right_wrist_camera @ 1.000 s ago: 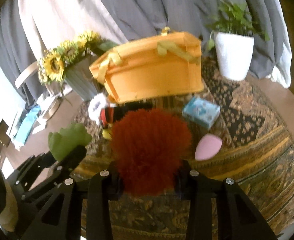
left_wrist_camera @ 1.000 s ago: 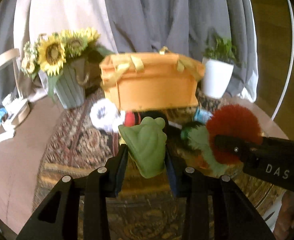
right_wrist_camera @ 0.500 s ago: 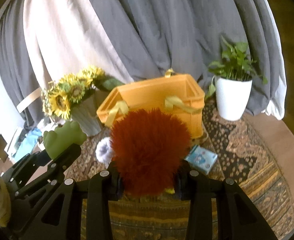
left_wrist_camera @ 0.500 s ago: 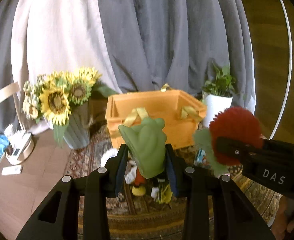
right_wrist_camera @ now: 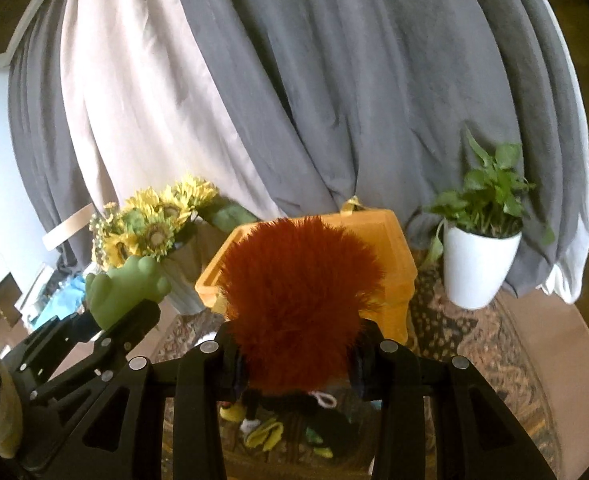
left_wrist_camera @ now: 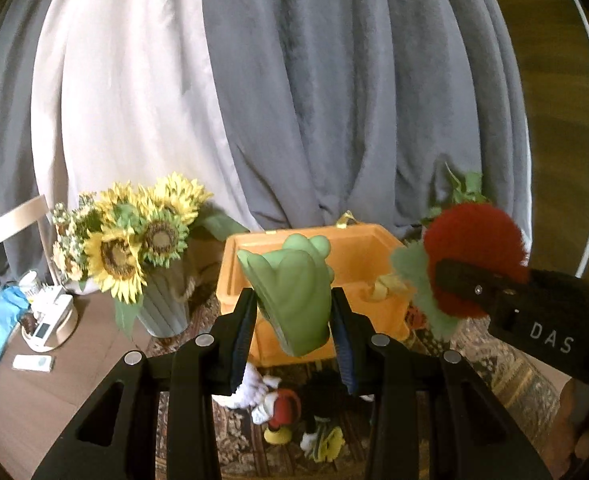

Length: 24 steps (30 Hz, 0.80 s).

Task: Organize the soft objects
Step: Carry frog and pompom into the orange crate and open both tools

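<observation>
While toys stay gripped aloft, orange basket (left_wrist_camera: 358,264) interior shows nothing.

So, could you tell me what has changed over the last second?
Both grippers rose: the basket dropped lower in both views and its open top now shows, with the curtain filling more of the frame. The left gripper keeps its grip on the green toy, the right gripper on the red pompom. Nothing was released; the sunflowers and plant stayed put.

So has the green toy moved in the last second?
Yes. The green toy, clamped in the left gripper, rose from table level to above the orange basket's rim.
</observation>
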{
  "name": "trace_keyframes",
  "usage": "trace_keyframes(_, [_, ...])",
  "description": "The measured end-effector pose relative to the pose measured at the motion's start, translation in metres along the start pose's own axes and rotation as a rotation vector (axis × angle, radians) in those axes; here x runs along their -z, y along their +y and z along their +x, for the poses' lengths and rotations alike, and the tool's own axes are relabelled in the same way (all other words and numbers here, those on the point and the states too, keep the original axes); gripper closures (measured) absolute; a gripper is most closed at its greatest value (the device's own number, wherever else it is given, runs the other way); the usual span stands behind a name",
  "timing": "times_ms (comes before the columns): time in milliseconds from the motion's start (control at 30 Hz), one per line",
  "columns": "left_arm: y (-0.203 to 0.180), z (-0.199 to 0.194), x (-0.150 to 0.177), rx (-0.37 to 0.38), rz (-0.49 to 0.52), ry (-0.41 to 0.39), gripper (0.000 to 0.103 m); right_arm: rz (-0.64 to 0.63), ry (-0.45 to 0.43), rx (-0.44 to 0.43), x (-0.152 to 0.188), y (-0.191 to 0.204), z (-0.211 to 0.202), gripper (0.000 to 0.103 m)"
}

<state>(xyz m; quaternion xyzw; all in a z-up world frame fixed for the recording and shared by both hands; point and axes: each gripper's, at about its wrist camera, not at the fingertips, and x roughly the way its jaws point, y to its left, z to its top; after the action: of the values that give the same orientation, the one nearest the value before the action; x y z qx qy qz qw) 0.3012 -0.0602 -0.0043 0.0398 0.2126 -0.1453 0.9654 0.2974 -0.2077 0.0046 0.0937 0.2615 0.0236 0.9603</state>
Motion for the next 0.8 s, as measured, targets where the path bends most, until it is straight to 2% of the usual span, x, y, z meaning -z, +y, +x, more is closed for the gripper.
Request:
trace_keyframes(500, [-0.002,0.044,-0.048,-0.029,0.004,-0.039,0.066,-0.013,-0.019,-0.028,-0.048,-0.022,0.05,0.064])
trace_keyframes(800, [0.007,0.1,-0.064,-0.028,-0.006,-0.009,0.066,-0.03,0.034,-0.025,-0.066,-0.032,0.11,0.064])
